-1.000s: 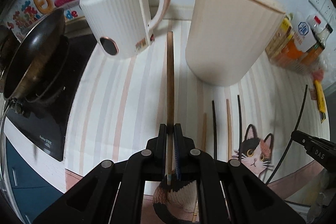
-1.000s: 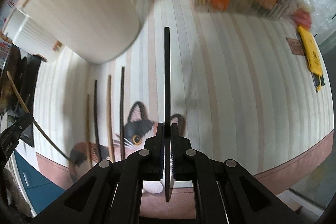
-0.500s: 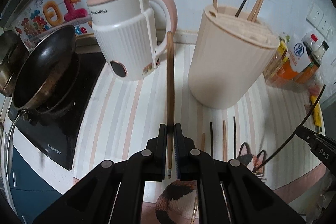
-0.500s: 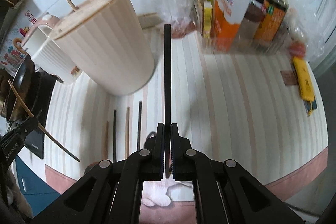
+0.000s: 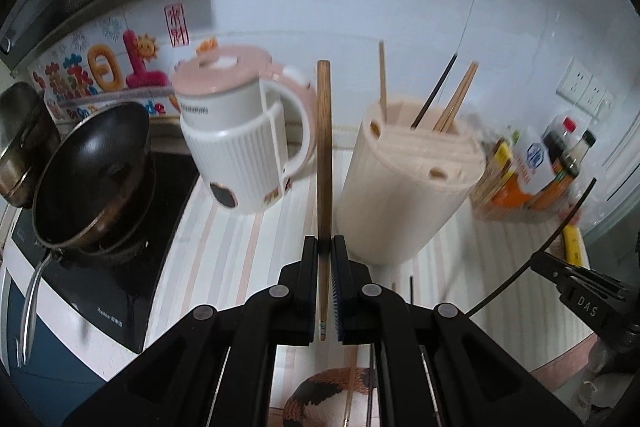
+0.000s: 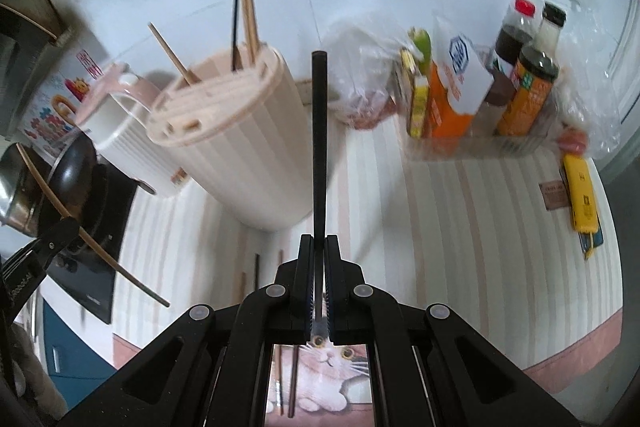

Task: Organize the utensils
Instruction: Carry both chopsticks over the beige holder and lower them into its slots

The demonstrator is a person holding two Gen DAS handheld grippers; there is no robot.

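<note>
My left gripper (image 5: 324,247) is shut on a brown wooden chopstick (image 5: 323,155) that points up and forward, left of the cream ribbed utensil holder (image 5: 404,195). My right gripper (image 6: 319,247) is shut on a black chopstick (image 6: 319,147), held up just right of the same holder (image 6: 248,155). Several chopsticks (image 5: 452,99) stand in the holder's slotted lid. Several more chopsticks (image 6: 256,269) lie on the striped mat in front of the holder. Each gripper also shows at the edge of the other's view, the right one (image 5: 576,291) and the left one (image 6: 44,247).
A white and pink kettle (image 5: 244,147) stands left of the holder. A black pan (image 5: 92,171) sits on the induction hob at far left. Bottles and boxes in a clear tray (image 6: 480,95) stand at back right, with a yellow object (image 6: 582,195) beside them.
Both grippers have risen and tilted up with their chopsticks. The holder's lid and the wall have come into view, and the mat has dropped lower in both views.
</note>
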